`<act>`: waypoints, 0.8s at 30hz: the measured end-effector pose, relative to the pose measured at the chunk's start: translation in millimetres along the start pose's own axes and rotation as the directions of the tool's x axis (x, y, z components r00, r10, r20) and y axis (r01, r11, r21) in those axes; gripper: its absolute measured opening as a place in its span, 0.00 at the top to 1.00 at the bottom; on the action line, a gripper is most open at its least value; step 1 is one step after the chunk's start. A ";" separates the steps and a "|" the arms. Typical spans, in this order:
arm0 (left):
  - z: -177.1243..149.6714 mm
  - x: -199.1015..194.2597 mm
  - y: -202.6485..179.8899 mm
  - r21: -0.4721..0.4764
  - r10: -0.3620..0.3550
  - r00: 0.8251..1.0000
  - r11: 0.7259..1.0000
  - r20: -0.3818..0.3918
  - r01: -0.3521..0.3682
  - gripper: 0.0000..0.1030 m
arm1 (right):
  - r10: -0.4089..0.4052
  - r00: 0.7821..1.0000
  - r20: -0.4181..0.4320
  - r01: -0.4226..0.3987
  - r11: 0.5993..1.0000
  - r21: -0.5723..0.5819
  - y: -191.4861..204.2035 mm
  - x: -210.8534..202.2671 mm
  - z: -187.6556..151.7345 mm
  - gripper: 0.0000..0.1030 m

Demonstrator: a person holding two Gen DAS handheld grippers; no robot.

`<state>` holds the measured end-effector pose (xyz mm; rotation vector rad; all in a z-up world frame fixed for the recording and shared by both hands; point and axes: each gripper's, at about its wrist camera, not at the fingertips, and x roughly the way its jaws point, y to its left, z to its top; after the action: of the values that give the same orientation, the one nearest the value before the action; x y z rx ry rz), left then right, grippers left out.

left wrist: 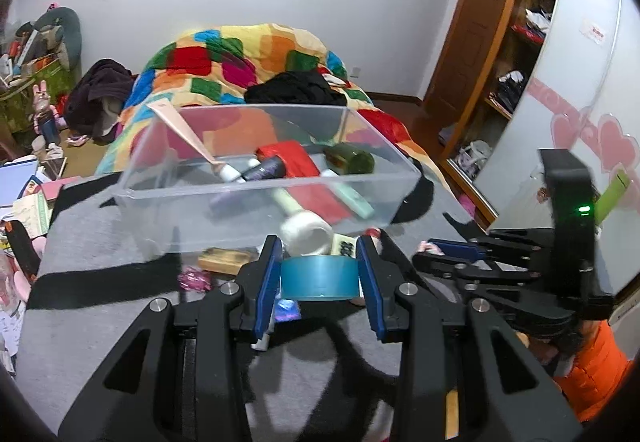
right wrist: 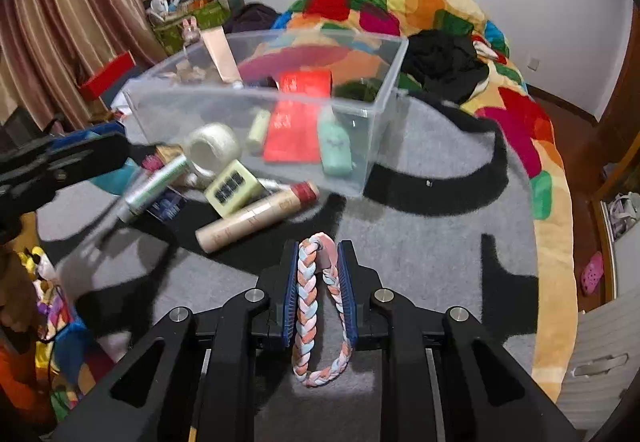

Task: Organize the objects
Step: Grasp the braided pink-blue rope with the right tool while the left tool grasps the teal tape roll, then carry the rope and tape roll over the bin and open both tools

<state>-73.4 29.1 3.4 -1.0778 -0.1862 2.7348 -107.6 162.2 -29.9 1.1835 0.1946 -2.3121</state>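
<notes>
A clear plastic bin (left wrist: 168, 198) (right wrist: 380, 90) stands on the grey and black blanket; in it lie a red packet (right wrist: 296, 126), a mint tube (right wrist: 336, 146), a dark green jar (left wrist: 350, 158) and other tubes. My left gripper (left wrist: 319, 274) is shut on a blue tape roll (left wrist: 318, 278), held just in front of the bin. My right gripper (right wrist: 318, 282) is shut on a braided pink, orange and blue headband (right wrist: 308, 306), short of the bin. The left gripper also shows at the left of the right wrist view (right wrist: 64, 158); the right one shows at the right of the left wrist view (left wrist: 480, 254).
Loose items lie before the bin: a white tape roll (right wrist: 214, 148), a pale green block with dark squares (right wrist: 232, 188), a beige tube with a red cap (right wrist: 256, 218), a silver tube (right wrist: 154, 186). A colourful quilt (right wrist: 520, 114) lies behind. Clutter stands at left.
</notes>
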 end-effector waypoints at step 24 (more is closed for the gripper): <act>56.7 17.0 55.3 -0.092 0.180 0.979 0.981 0.092 -0.172 0.63 | 0.014 0.985 0.174 -0.020 0.999 0.030 10.9 -1.5 105.3 0.83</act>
<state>-131.9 -23.5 23.1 -1.0237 -0.2320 2.9667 -176.3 116.1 36.2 0.9879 0.0842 -2.3962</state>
